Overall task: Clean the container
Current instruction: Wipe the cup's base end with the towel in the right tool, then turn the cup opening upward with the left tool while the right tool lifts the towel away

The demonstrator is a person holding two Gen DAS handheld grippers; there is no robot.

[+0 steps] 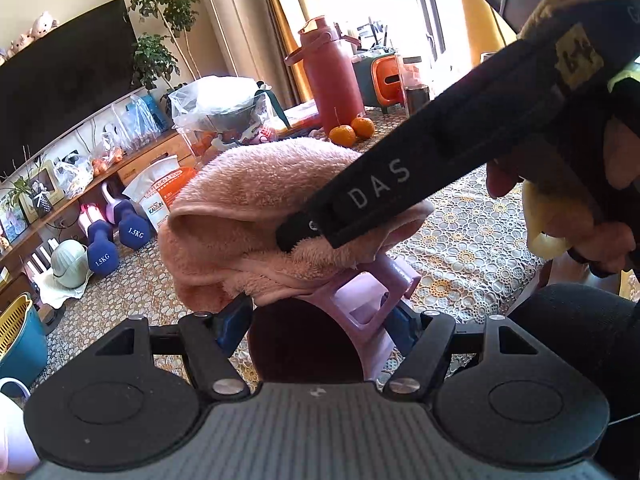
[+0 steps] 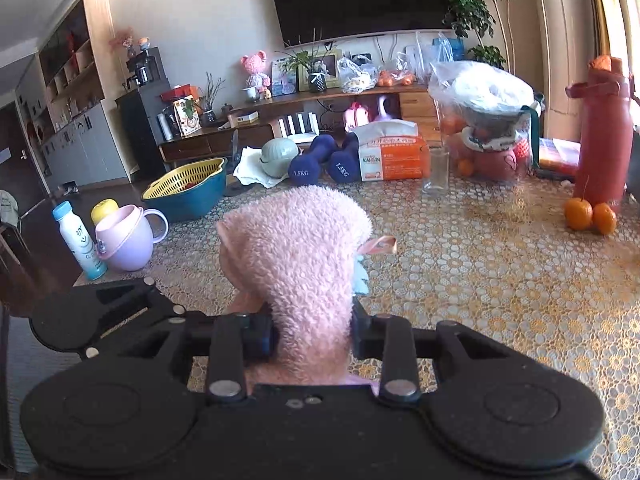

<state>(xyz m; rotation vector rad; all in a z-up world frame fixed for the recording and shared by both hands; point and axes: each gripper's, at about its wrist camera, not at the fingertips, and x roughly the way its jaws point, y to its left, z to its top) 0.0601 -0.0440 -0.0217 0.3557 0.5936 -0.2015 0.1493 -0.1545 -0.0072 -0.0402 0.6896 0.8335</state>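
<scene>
In the left wrist view my left gripper [image 1: 316, 320] is shut on a lilac plastic container [image 1: 360, 304], whose dark inside faces the camera. A fluffy pink towel [image 1: 256, 208] lies over the container's top. My right gripper [image 1: 298, 234] reaches in from the upper right and presses its black fingers into that towel. A hand [image 1: 600, 216] holds the right gripper's handle. In the right wrist view the pink towel [image 2: 300, 256] bulges out ahead, clamped between the fingers of my right gripper [image 2: 312, 338]. The towel hides the container there.
The table carries a patterned lace cloth [image 2: 480, 280]. On it stand a red flask [image 2: 600, 132], two oranges [image 2: 590, 214], a clear glass [image 2: 436, 172], a bagged bowl [image 2: 484, 96], dumbbells [image 2: 320, 164], a blue basin with a yellow strainer [image 2: 188, 188], another lilac cup [image 2: 128, 240] and a milk bottle [image 2: 78, 240].
</scene>
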